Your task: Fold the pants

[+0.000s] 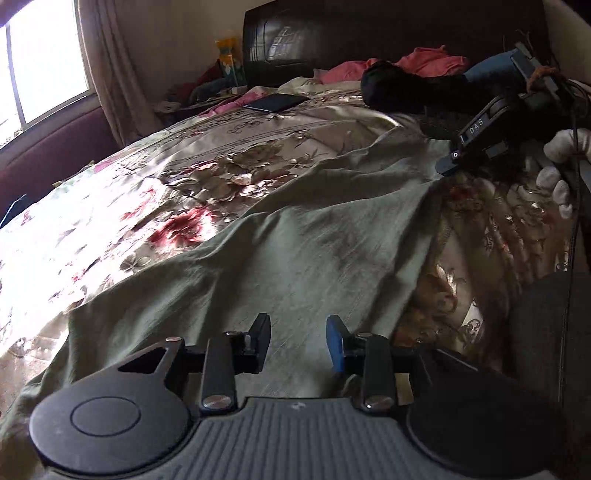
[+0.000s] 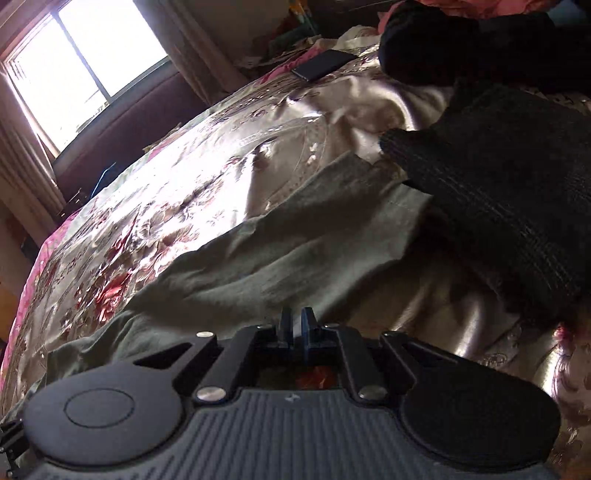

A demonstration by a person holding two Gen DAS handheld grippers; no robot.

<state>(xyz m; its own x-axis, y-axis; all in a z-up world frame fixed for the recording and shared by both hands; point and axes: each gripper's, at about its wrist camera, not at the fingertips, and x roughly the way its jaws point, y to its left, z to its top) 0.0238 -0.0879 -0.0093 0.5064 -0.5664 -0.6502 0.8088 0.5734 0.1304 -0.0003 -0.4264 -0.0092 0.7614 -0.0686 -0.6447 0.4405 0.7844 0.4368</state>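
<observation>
Olive pants [image 1: 295,236] lie spread across a floral bed [image 1: 110,206]. The left claw [image 1: 297,341] hovers over them, spread and empty; the right claw [image 2: 295,326] is almost pressed together, gripping nothing.

The pants [image 1: 295,240] lie across the bedspread [image 1: 166,177], with a phone [image 1: 275,102] behind them near the headboard [image 1: 332,33].

Both wrist cameras looked close and downward along their fingers; both took in olive pants [image 1: 295,251], floral bedspread [image 2: 177,192], window [image 1: 40,62].
</observation>
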